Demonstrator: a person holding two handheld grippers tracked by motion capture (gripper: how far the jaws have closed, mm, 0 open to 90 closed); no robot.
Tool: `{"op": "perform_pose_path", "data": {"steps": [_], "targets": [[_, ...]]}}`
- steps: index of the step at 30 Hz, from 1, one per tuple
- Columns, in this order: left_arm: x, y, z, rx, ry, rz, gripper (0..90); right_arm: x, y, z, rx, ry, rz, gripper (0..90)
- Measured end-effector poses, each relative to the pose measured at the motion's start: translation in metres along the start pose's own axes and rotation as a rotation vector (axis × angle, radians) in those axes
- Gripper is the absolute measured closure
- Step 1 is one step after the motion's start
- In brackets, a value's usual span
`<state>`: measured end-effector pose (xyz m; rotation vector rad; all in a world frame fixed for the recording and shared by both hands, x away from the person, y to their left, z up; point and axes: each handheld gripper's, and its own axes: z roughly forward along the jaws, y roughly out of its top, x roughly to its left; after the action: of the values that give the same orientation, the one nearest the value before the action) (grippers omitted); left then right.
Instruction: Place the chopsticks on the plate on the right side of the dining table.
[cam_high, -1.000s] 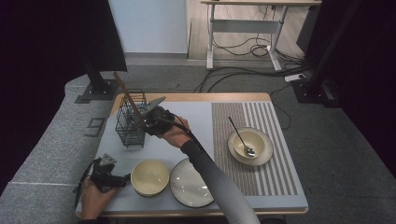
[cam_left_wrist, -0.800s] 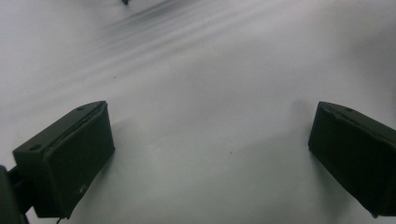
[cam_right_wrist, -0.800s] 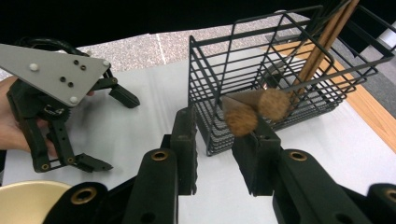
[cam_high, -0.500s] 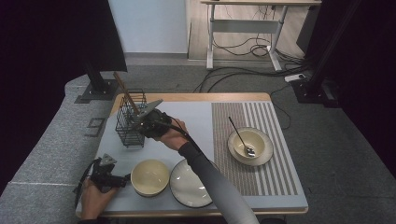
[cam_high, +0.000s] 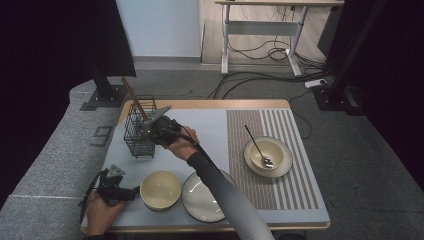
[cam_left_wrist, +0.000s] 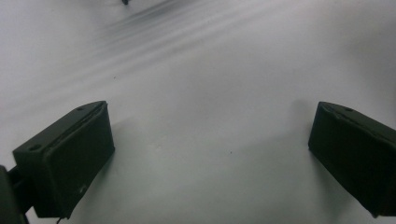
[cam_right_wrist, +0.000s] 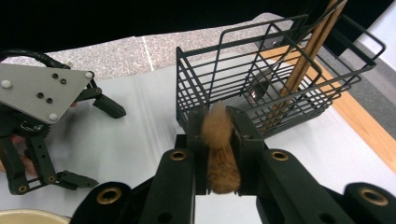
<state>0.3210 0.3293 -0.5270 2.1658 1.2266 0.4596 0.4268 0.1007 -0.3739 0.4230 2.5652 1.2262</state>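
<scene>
My right gripper (cam_right_wrist: 218, 125) is shut on a brown wooden handle (cam_right_wrist: 218, 158), of which a short blurred end shows between the jaws. Just ahead stands a black wire basket (cam_right_wrist: 233, 84) with wooden utensils (cam_right_wrist: 308, 44) leaning in its far corner. From above, the right gripper (cam_high: 149, 129) is against the basket (cam_high: 137, 137), and the utensils (cam_high: 131, 92) stick out of its top. My left gripper (cam_high: 131, 191) rests open near the front left corner, by a cream bowl (cam_high: 160, 189). Its jaws (cam_left_wrist: 210, 154) stand wide apart over bare grey mat.
A white plate (cam_high: 202, 197) lies right of the cream bowl. On the striped mat (cam_high: 295, 185) at the right, a bowl (cam_high: 270, 150) on a plate holds a spoon (cam_high: 256, 142). The other hand's gripper (cam_right_wrist: 42, 121) shows at the left of the right gripper view.
My right gripper has moved a little to the left, closer to the wire basket, still holding the wooden handle. The left gripper has stayed in place.
</scene>
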Motion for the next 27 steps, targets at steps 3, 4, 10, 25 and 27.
{"op": "perform_pose_path", "data": {"steps": [3,4,10,25,27], "targets": [[0.000,0.000,0.000,0.000,0.000,0.000,0.0,0.000,0.001,-0.003,-0.002,-0.010,-0.006,82.1],[0.000,0.000,0.000,0.000,0.000,0.000,0.0,0.000,0.001,-0.004,-0.003,-0.013,-0.010,82.6],[0.000,0.000,0.000,0.000,0.000,0.001,0.0,0.000,0.002,-0.013,-0.013,-0.021,-0.015,83.2],[0.000,0.000,0.000,0.000,0.000,0.000,0.0,-0.002,0.001,-0.016,0.019,-0.007,-0.011,82.1],[0.000,0.000,0.000,0.000,0.000,0.000,0.0,-0.002,0.001,-0.016,0.021,-0.006,-0.009,81.9]]}}
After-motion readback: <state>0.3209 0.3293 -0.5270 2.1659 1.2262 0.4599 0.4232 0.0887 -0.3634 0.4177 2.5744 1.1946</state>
